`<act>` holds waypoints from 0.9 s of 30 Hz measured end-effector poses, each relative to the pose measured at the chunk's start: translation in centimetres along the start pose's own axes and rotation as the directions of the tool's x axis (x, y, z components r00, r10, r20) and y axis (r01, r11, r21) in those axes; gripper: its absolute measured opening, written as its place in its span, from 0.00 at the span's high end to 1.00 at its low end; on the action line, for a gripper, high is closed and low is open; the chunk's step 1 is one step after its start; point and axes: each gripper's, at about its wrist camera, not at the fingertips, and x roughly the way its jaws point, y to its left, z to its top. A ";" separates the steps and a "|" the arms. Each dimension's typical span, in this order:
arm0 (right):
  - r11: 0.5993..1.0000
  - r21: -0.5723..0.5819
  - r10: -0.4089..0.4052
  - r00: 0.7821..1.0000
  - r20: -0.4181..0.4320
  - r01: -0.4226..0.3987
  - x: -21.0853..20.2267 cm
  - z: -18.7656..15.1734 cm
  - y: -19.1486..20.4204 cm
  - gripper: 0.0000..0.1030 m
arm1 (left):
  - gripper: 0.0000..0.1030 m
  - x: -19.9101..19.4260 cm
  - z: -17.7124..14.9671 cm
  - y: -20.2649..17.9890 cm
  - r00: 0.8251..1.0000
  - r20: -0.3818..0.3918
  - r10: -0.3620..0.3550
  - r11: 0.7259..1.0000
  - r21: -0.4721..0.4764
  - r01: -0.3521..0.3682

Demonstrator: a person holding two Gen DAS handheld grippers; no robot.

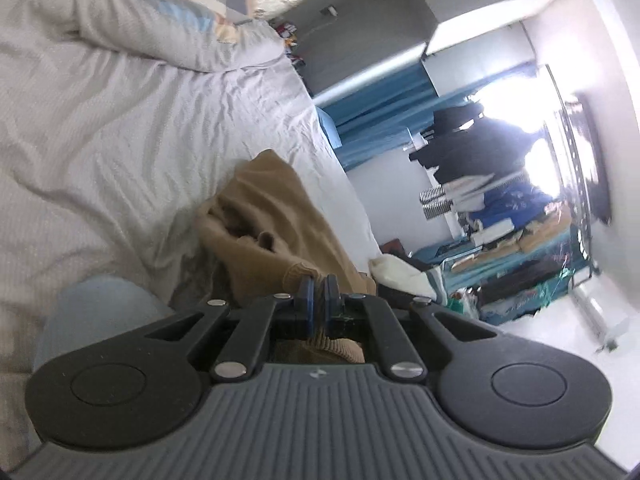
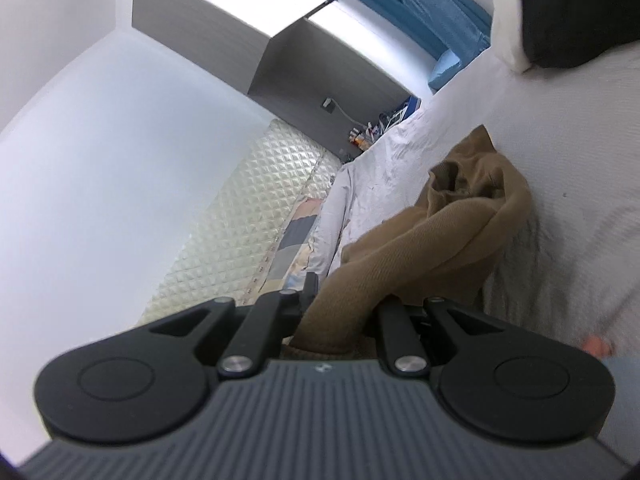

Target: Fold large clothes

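Observation:
A tan knit sweater (image 1: 264,216) lies bunched on the white bed sheet (image 1: 120,128). My left gripper (image 1: 319,286) is shut on a ribbed edge of the sweater, which pokes out between the blue pads and behind them. In the right wrist view the same sweater (image 2: 448,232) runs in a thick roll from the bed into my right gripper (image 2: 332,300), which is shut on it. The cloth hides most of the right gripper's fingers. Both views are tilted.
A grey blanket and a patterned pillow (image 1: 192,12) lie at the bed's head, by a quilted headboard (image 2: 244,200). Blue curtains (image 1: 372,120), hanging dark clothes (image 1: 472,136) and cluttered shelves (image 1: 520,256) stand beyond the bed. A dark garment and white pillow (image 2: 560,20) lie on the bed.

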 end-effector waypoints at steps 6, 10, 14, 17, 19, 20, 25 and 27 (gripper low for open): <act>0.998 0.057 -0.029 0.999 0.024 0.028 3.3 3.3 -0.7 0.87 | 0.95 6.1 5.6 -3.3 1.000 0.010 -0.012 0.998 0.061 0.011; 0.989 0.133 -0.069 0.996 0.060 0.061 8.1 7.7 -2.1 0.87 | 0.95 12.9 10.8 -6.2 0.999 0.044 0.014 0.998 0.053 -0.016; 0.972 0.201 -0.139 0.987 0.084 0.120 13.9 11.6 -4.0 0.87 | 0.95 19.7 14.5 -8.3 0.994 0.077 0.077 0.996 0.044 -0.081; 0.953 0.257 -0.188 0.978 0.087 0.160 18.0 13.8 -6.0 0.87 | 0.95 25.1 17.0 -8.6 0.988 0.088 0.127 0.991 0.041 -0.131; 0.939 0.287 -0.218 0.973 0.080 0.187 20.6 15.0 -7.5 0.87 | 0.95 28.7 18.7 -8.0 0.985 0.083 0.154 0.987 0.030 -0.156; 0.934 0.298 -0.231 0.970 0.076 0.199 21.7 15.5 -8.2 0.87 | 0.95 30.4 19.3 -7.6 0.983 0.084 0.165 0.985 0.028 -0.168; 0.907 0.341 -0.282 0.958 0.057 0.246 27.3 17.1 -12.3 0.86 | 0.95 38.8 21.2 -5.2 0.970 0.098 0.221 0.970 0.078 -0.229; 0.895 0.357 -0.304 0.951 0.050 0.267 29.3 17.3 -14.2 0.86 | 0.95 41.9 21.7 -4.0 0.967 0.097 0.236 0.966 0.084 -0.245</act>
